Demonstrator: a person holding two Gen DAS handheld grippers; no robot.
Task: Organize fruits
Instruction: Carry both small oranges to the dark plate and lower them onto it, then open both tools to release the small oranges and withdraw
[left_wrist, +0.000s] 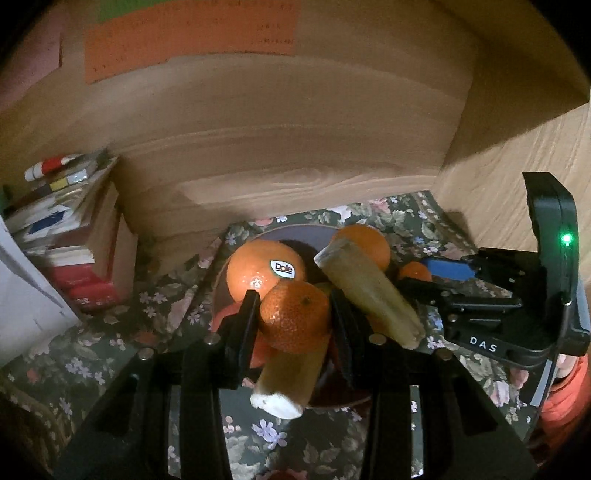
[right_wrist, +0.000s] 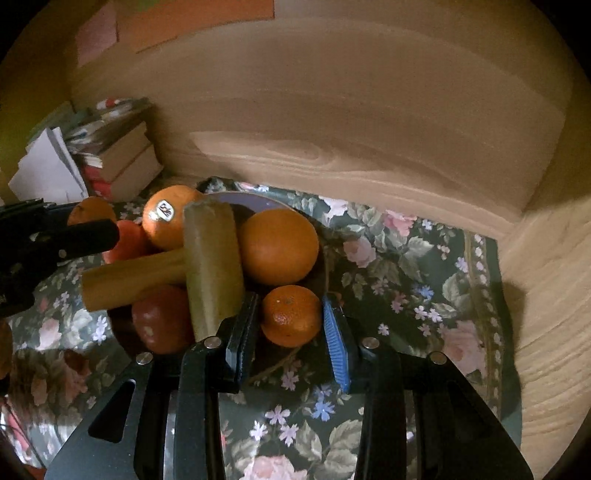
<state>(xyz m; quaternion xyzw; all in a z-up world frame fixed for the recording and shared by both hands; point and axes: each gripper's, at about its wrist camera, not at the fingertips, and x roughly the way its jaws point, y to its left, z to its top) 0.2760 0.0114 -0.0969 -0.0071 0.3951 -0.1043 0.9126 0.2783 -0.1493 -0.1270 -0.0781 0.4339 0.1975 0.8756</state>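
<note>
1. Fruits are heaped in a dark bowl (right_wrist: 325, 258) that stands on a floral cloth (right_wrist: 406, 266) beside a wooden wall; the bowl is the landmark for every place below.
2. Left gripper (left_wrist: 293, 317): its jaws are narrow and clamped on a small mandarin (left_wrist: 295, 317), held just above the bowl's near side.
3. Right gripper (right_wrist: 290, 325): its jaws, one with a blue ribbed pad, are narrow and press on a second mandarin (right_wrist: 291, 315) at the bowl's near right rim.
4. In the bowl's far left sits a large orange with a Dole sticker (left_wrist: 264, 271).
5. A plain large orange (right_wrist: 279, 247) sits at the bowl's far right.
6. Two long tan-green stalk pieces (right_wrist: 212, 266) lie crossed over the middle of the bowl; one pokes out past its left rim.
7. A red fruit (right_wrist: 159, 319) lies low in the bowl's near left, under the stalks.
8. A stack of books (left_wrist: 85, 254) stands well left of the bowl, against the wall.
9. A hand in an orange sleeve (left_wrist: 565, 391) shows right of the bowl, behind the right gripper's body.
</note>
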